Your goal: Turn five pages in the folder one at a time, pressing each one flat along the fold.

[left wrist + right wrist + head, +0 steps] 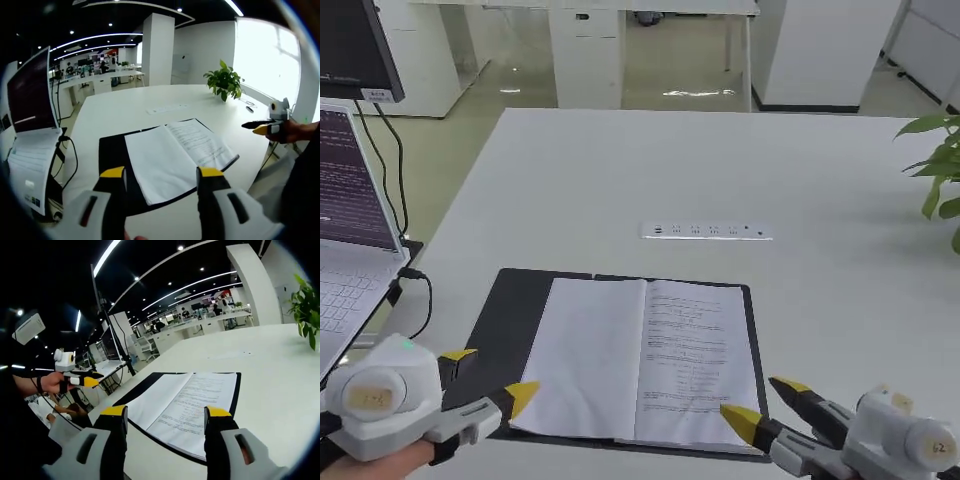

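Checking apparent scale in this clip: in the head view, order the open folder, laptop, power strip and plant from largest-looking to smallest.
1. open folder
2. laptop, though cut off by the frame edge
3. power strip and plant: alike in extent; the plant is cropped, so unranked

L claw (490, 376) and R claw (765, 403) hover low, one each side, jaws spread wide (yellow tips fwd), both empty.

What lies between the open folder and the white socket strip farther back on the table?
Nothing. In the head view the stretch between the folder and the socket strip is bare white tabletop.
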`<state>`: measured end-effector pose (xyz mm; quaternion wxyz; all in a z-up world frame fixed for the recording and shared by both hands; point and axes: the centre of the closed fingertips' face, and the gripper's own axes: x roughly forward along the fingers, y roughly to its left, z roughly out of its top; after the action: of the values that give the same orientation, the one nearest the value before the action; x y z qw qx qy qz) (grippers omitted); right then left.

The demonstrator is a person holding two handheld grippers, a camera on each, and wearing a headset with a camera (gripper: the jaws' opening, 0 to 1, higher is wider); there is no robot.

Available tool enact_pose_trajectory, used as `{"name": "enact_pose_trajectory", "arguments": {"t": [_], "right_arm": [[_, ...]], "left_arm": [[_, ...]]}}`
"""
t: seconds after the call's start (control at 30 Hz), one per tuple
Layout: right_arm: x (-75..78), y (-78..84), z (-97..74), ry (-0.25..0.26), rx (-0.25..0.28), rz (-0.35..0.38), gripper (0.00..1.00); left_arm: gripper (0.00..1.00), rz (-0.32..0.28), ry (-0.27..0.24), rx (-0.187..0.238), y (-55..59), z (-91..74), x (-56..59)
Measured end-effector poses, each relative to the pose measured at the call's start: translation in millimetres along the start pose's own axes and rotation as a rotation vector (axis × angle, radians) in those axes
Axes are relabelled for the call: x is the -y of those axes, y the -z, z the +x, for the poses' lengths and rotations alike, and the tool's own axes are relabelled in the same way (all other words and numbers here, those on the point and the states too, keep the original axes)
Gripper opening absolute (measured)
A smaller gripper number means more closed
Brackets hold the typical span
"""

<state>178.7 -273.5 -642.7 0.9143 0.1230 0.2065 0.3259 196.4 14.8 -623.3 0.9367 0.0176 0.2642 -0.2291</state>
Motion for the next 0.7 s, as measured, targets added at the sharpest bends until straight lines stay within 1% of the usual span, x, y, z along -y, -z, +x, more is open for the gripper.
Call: {"name": "enact_pose_trajectory", "arguments": {"t": [0.1, 0.13, 0.17, 0.3, 0.43, 0.53, 0.7], "right_arm": [[-1.3, -0.2, -3.4, 0.003, 0.012, 0.007, 0.68], [-0.9, 0.5, -4.1, 0.007, 0.009, 0.006, 0.68], [-0.5, 1.3, -4.9, 0.011, 0.007, 0.004, 0.69], [-2.3, -1.2, -11.9, 0.021, 0.017, 0.007, 0.71], [-1.2, -0.7, -14.9, 0.031, 0.017, 0.003, 0.73], [-0.2, 2.4, -17.3, 0.041, 0.002, -0.007, 0.73], [-1.1, 2.6, -22.6, 0.047, 0.002, -0.009, 0.74]], "left_arm": [[0.61, -0.007, 0.002, -0.005, 3.7, -5.1, 5.1], [0.62, -0.007, 0.001, -0.014, 7.3, -6.3, 6.7], [0.63, -0.008, 0.003, -0.015, 8.3, -7.7, 8.0], [0.65, -0.02, 0.003, -0.002, 6.2, -16.0, 14.1], [0.66, 0.016, -0.018, 0.001, 3.4, -23.3, 11.5], [0.67, -0.012, -0.019, 0.025, -0.4, -27.6, 7.9], [0.67, -0.003, -0.016, 0.009, 2.1, -27.2, 10.6]]}}
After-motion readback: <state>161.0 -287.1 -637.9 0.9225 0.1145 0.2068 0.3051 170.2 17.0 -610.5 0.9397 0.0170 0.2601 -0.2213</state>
